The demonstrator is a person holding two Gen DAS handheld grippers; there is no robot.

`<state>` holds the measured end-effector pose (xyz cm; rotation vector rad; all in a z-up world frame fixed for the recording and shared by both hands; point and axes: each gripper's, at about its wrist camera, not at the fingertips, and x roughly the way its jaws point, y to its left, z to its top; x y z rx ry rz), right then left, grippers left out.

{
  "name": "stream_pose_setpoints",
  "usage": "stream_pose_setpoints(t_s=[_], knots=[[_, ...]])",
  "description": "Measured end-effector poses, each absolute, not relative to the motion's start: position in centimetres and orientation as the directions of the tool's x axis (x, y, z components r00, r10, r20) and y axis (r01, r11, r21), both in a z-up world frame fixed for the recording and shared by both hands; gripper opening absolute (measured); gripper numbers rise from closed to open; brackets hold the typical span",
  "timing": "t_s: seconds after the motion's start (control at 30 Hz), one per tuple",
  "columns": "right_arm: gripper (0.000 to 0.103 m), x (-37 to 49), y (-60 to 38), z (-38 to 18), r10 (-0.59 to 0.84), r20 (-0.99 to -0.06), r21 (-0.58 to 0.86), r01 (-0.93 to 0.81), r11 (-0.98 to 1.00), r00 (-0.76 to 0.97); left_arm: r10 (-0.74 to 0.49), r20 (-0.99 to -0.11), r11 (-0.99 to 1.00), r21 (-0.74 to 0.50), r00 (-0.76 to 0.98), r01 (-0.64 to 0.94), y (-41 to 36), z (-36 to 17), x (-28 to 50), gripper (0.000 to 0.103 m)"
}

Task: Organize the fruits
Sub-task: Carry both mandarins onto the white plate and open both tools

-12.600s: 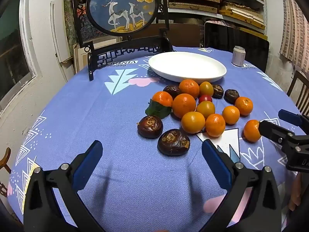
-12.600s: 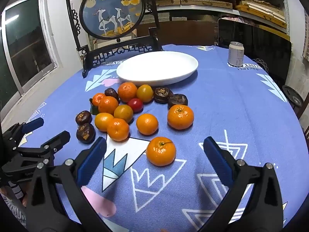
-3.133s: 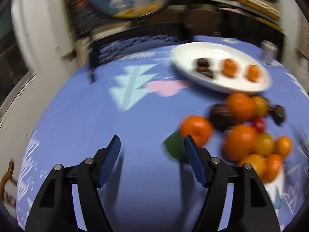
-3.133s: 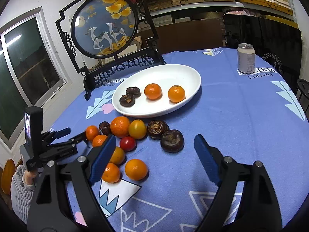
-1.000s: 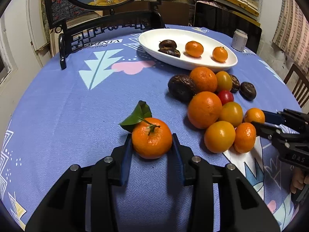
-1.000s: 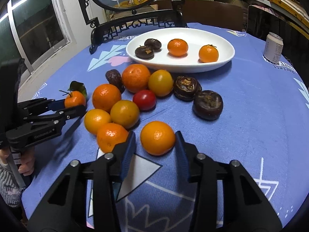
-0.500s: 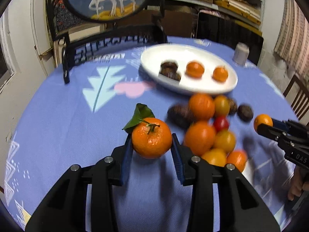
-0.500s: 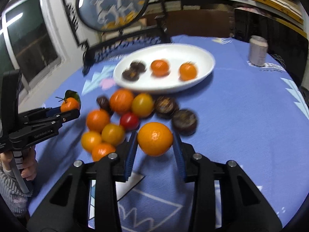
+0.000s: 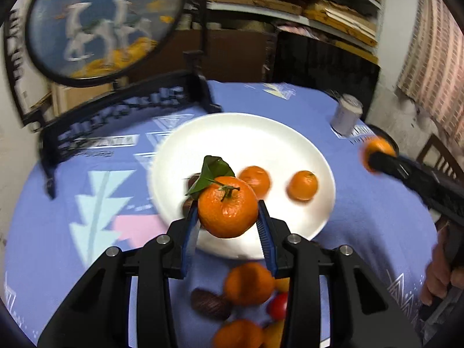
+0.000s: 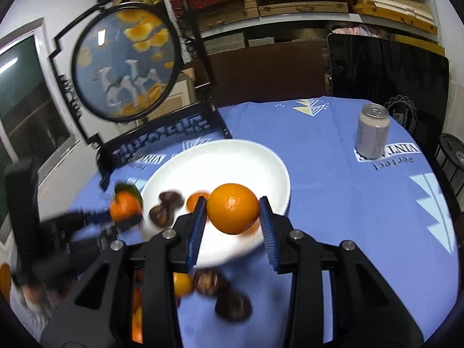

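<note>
My left gripper (image 9: 228,213) is shut on a leafy mandarin (image 9: 227,206) and holds it above the near edge of the white plate (image 9: 261,133). Two oranges (image 9: 302,185) and dark fruits, partly hidden behind the mandarin, lie in the plate. My right gripper (image 10: 233,211) is shut on a smooth orange (image 10: 233,208), held above the plate's (image 10: 232,156) near right side. The right wrist view shows the left gripper with its mandarin (image 10: 124,206) at the plate's left edge. The left wrist view shows the right gripper's orange (image 9: 377,152) at the far right.
Several oranges, a red tomato (image 9: 278,301) and dark fruits (image 10: 233,304) lie on the blue tablecloth below the grippers. A drink can (image 10: 372,134) stands at the back right. A black stand with a round painted screen (image 10: 124,61) is behind the plate.
Both grippers have lifted their fruit off the table and moved forward to the plate. The loose fruit pile now lies beneath and behind the fingers.
</note>
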<state>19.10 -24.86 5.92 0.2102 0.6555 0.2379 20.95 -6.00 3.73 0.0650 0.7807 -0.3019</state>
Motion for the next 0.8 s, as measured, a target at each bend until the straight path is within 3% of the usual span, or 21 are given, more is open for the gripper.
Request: stream_pose_setpoints(t_s=[0.23, 0.3, 0.33, 0.37, 0.43, 0.5, 0.8], knots=[[0.039, 25.1, -23.8, 2.6, 0.296, -0.622, 0.292, -0.137, 0.947, 0.725, -0.262, -0.789, 0.929, -0.051, 0.555, 0.366, -8.5, 0.3, 22.8, 0.040], [0.052, 25.8, -23.7, 1.8, 0.313, -0.620, 0.317, -0.136, 0.939, 0.720, -0.265, -0.808, 0.929, -0.068, 0.527, 0.363, -8.4, -0.3, 23.3, 0.040], [0.058, 25.8, -23.7, 1.7, 0.312, -0.618, 0.319, -0.132, 0.939, 0.721, -0.272, -0.806, 0.930, -0.079, 0.526, 0.359, -8.2, -0.3, 23.4, 0.043], [0.058, 25.7, -23.8, 1.7, 0.305, -0.619, 0.314, -0.128, 0.941, 0.724, -0.276, -0.801, 0.931, -0.086, 0.531, 0.355, -8.0, -0.3, 23.5, 0.045], [0.058, 25.4, -24.1, 2.3, 0.303, -0.608, 0.317, -0.126, 0.940, 0.734, -0.273, -0.791, 0.936, -0.088, 0.547, 0.341, -7.5, 0.2, 23.5, 0.059], [0.062, 24.7, -24.7, 3.5, 0.309, -0.582, 0.337, -0.123, 0.933, 0.752, -0.292, -0.766, 0.939, -0.116, 0.572, 0.323, -6.7, 1.1, 23.0, 0.064], [0.076, 17.9, -24.6, 6.8, 0.292, -0.522, 0.285, -0.158, 0.945, 0.802, -0.262, -0.711, 0.961, -0.133, 0.652, 0.241, -2.8, 3.8, 19.1, 0.064]])
